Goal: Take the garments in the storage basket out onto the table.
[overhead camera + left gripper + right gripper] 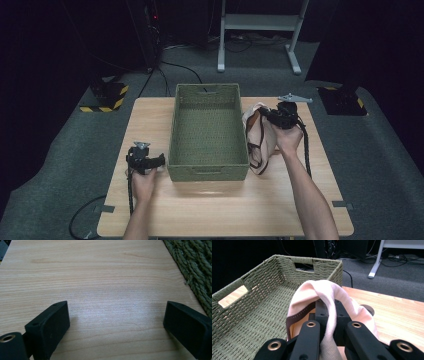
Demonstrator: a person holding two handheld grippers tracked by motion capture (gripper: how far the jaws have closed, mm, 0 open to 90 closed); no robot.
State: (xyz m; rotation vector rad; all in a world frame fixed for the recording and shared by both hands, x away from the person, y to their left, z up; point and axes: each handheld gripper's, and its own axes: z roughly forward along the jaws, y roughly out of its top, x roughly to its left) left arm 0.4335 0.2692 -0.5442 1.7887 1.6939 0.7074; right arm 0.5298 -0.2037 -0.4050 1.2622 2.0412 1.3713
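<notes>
Between the jaws of your right gripper [329, 322] is a fold of the pink bag [329, 293], pinched tight. The bag hangs just right of the basket [208, 172]. It is soft, light and floppy, so it will sag. Hold the thick top edge, not the thin dark strap [255, 150]. Your left gripper [117, 325] rests wide apart on the counter [100, 277], holding nothing.

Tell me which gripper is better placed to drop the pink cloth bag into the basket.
Right. The right gripper is already shut on the pink cloth bag, right beside the green woven basket. The left gripper sits open and empty over the table on the basket's far side.
</notes>
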